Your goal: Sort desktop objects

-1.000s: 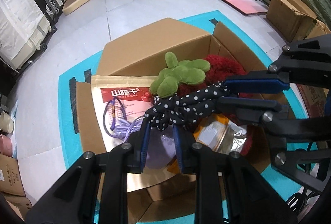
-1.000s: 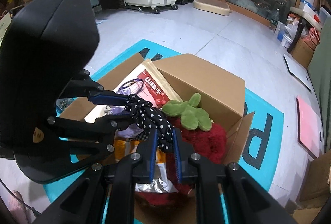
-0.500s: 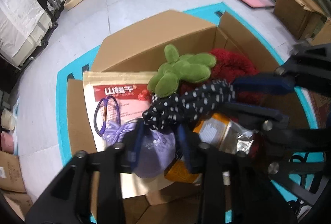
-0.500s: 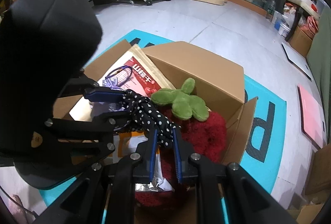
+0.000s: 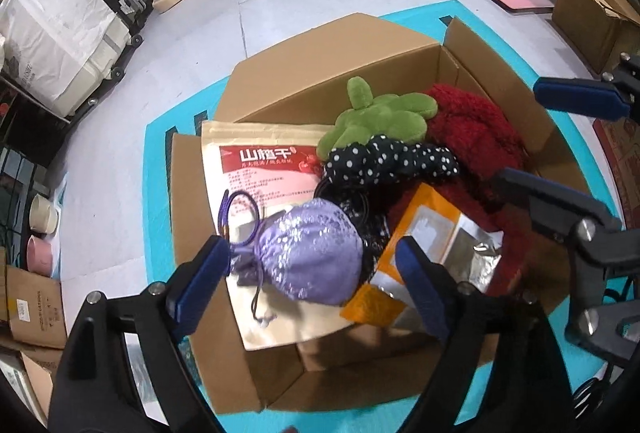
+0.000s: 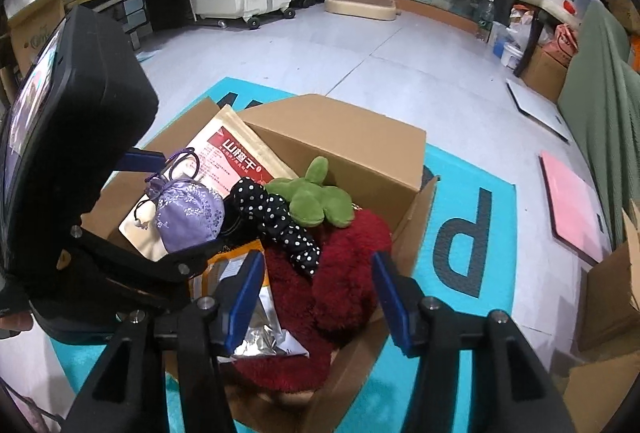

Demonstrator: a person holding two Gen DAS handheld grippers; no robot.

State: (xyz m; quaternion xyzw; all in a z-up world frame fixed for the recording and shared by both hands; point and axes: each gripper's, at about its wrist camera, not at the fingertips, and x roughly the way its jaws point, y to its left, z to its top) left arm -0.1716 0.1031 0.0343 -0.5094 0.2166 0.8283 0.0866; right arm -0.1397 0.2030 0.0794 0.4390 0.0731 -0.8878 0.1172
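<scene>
Your left claw (image 5: pixel 308 285) hung spread and empty, its jaws having just been opening, with the purple pouch (image 5: pixel 310 253) low between them, untouched. Your right claw (image 6: pixel 318 301) was released too, jaws just parted over the red plush (image 6: pixel 340 273). Just beyond lay the polka-dot scrunchie (image 5: pixel 390 159), dropped in the cardboard box (image 5: pixel 344 69), its long axis running crosswise between you. Further back sat the green plush leaf (image 5: pixel 380 119). I'd judge the right claw nearer the scrunchie's end.

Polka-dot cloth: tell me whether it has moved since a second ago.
Yes. The polka-dot cloth has dropped from between both pairs of jaws, which have just been opening, onto the red plush in the cardboard box.
</scene>
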